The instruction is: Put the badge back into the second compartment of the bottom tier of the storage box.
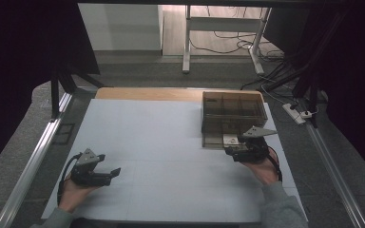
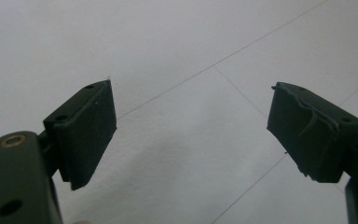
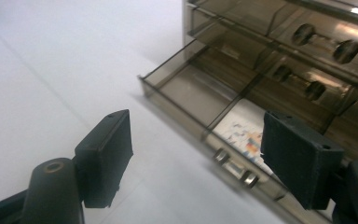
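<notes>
A smoky see-through drawer cabinet (image 1: 233,107) stands at the back right of the white table (image 1: 161,142). Its bottom drawer (image 3: 191,91) is pulled out toward me, and a white printed card (image 3: 244,133) lies in the drawer's right compartment. My right gripper (image 3: 196,149) hovers just in front of the drawer's metal handle (image 3: 235,169) with its jaws apart and nothing between them. In the high view the right gripper (image 1: 232,148) sits at the drawer's front edge. My left gripper (image 1: 108,165) is at the front left, low over the bare tabletop. The left gripper (image 2: 191,126) stands open and empty.
The cabinet's upper drawers (image 3: 307,42) are closed. A wooden strip (image 1: 147,93) runs along the table's far edge, and metal rails (image 1: 33,161) flank both sides. White surface stretches between the two hands.
</notes>
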A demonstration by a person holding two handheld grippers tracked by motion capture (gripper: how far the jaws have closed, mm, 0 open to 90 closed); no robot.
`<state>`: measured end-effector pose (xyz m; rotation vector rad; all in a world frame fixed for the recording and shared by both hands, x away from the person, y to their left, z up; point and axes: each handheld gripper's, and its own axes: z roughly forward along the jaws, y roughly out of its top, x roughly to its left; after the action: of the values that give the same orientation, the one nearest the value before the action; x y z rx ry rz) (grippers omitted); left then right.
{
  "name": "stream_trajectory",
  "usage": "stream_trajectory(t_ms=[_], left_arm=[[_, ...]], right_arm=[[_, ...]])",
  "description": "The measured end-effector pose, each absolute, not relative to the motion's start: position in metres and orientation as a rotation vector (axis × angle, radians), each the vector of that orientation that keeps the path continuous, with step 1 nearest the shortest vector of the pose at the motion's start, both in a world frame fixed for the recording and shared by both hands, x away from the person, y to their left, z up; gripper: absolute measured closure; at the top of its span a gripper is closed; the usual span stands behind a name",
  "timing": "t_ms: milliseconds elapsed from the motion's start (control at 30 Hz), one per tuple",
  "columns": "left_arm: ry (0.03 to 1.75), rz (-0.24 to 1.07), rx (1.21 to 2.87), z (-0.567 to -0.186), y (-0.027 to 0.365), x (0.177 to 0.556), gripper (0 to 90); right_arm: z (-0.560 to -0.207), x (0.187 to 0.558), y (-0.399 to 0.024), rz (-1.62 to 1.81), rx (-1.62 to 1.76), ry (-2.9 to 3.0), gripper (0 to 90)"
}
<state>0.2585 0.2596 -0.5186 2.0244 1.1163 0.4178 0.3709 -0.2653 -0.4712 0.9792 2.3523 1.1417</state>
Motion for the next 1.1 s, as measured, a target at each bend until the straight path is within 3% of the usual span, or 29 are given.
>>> stream_trajectory(t_ms=[500,1100], left_arm=[[1.082,0.398,2.036,-0.519,0.258,0.259,15.2],[1.073,0.389,2.050,-0.521,0.254,0.260,15.1]], right_arm=[[-0.491,0.320,-0.275,1.258,0.834,2.418,25.5],[-0.502,0.311,-0.290,1.303,0.826,2.387,26.0]])
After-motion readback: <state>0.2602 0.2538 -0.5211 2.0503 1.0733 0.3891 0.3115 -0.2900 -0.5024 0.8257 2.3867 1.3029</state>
